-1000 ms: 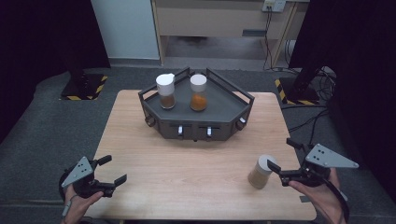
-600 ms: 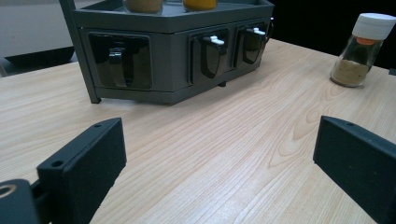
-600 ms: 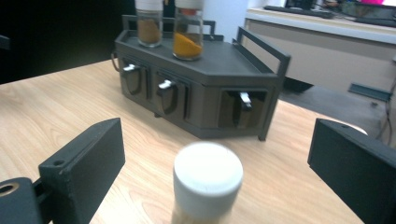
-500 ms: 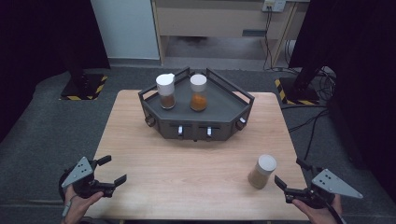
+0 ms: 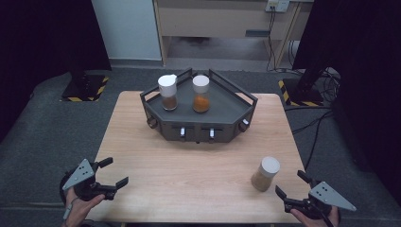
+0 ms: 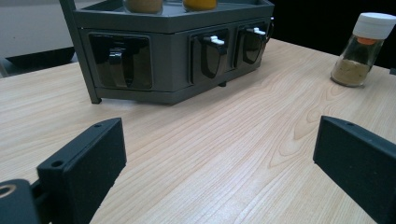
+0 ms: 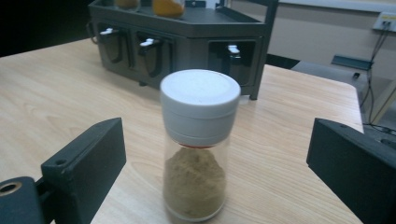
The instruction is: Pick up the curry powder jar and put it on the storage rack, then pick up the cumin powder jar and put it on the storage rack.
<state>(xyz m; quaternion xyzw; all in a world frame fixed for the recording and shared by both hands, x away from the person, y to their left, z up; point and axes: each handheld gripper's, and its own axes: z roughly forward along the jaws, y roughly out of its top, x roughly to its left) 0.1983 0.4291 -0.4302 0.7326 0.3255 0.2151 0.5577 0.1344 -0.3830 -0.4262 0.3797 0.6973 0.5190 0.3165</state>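
- The right tool (image 5: 294, 189) stood wide open at the near right corner of the worktop (image 5: 189, 165), holding nothing.
- The spice jar (image 5: 265, 173), white-capped with tan powder, stood upright just ahead of its jaws, untouched.
- The left tool (image 5: 112, 172) was also spread wide and empty, well apart from the jar.

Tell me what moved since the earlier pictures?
The right tongs pulled back from beside the spice jar toward the table's near edge, open, holding nothing. The jar stayed upright where it was. The left tongs, the rack and its two jars did not move.
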